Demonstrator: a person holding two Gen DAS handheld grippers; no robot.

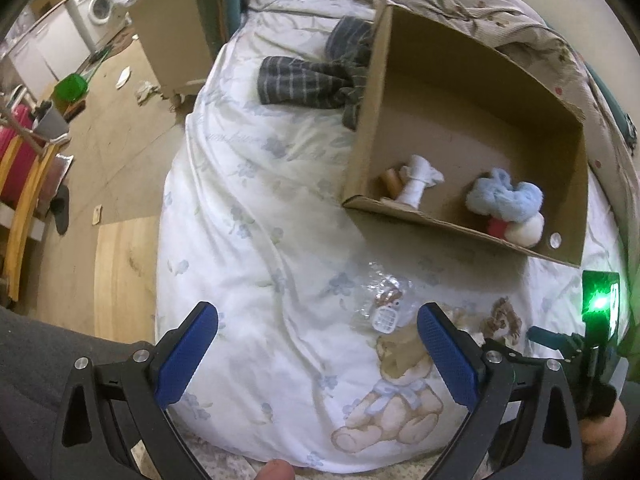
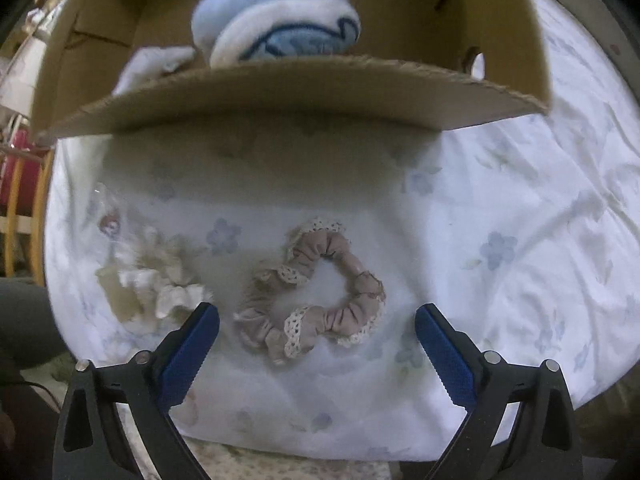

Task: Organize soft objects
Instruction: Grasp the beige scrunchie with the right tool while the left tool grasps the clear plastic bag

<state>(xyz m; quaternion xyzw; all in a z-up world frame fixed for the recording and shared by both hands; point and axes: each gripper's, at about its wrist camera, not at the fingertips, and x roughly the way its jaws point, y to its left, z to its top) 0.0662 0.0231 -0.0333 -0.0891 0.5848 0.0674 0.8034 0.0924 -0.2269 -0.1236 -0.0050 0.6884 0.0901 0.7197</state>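
A cardboard box (image 1: pixel 400 100) lies on the white floral bed cover (image 1: pixel 248 208). In it are a blue plush (image 1: pixel 506 196), a white-and-red soft ball (image 1: pixel 520 230) and a white cloth roll (image 1: pixel 418 178). My left gripper (image 1: pixel 318 320) is open and empty above the cover. In the right wrist view, a beige lace-trimmed scrunchie (image 2: pixel 312 292) lies on the cover just ahead of my open, empty right gripper (image 2: pixel 318 320). A cream scrunchie (image 2: pixel 160 280) lies to its left. The box wall (image 2: pixel 280 92) and blue plush (image 2: pixel 276 16) are beyond.
A dark striped cloth (image 1: pixel 316 76) lies on the bed left of the box. A clear plastic packet (image 1: pixel 380 304) lies near my left gripper. A crumpled patterned quilt (image 1: pixel 500 12) sits behind the box. The bed edge drops to the floor (image 1: pixel 120 160) at left.
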